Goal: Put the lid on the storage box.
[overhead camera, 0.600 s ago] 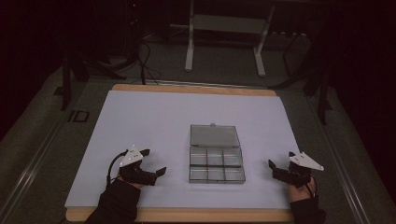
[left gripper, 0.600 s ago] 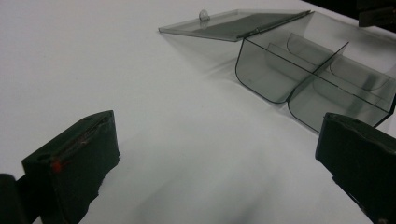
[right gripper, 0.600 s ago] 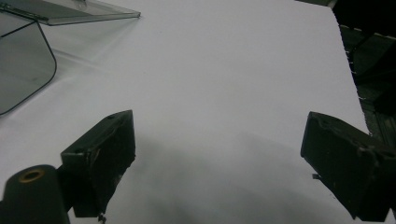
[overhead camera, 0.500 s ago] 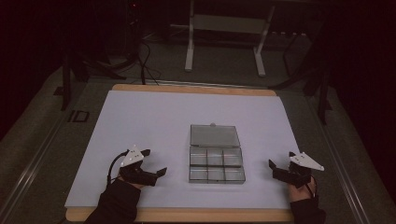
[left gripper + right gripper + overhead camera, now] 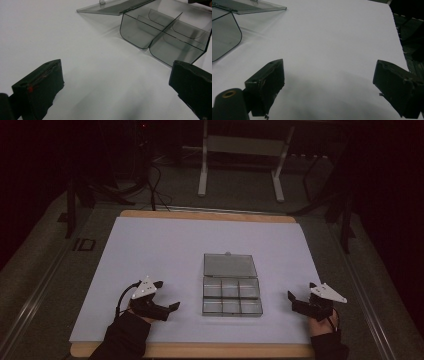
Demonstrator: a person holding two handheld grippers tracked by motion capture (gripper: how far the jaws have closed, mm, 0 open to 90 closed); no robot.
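A clear plastic compartment box lies open near the table's front middle, its lid folded flat behind it and its compartments empty. My left gripper rests low on the white sheet to the box's left, open, with nothing between its jaws. In the left gripper view the box sits ahead and to the right of the spread jaws. My right gripper rests to the box's right, also open and empty. In the right gripper view a corner of the box shows at the upper left.
A white sheet covers the wooden table. Beyond the table stand a metal frame's legs and loose cables on a dark floor. The sheet's right edge borders dark floor.
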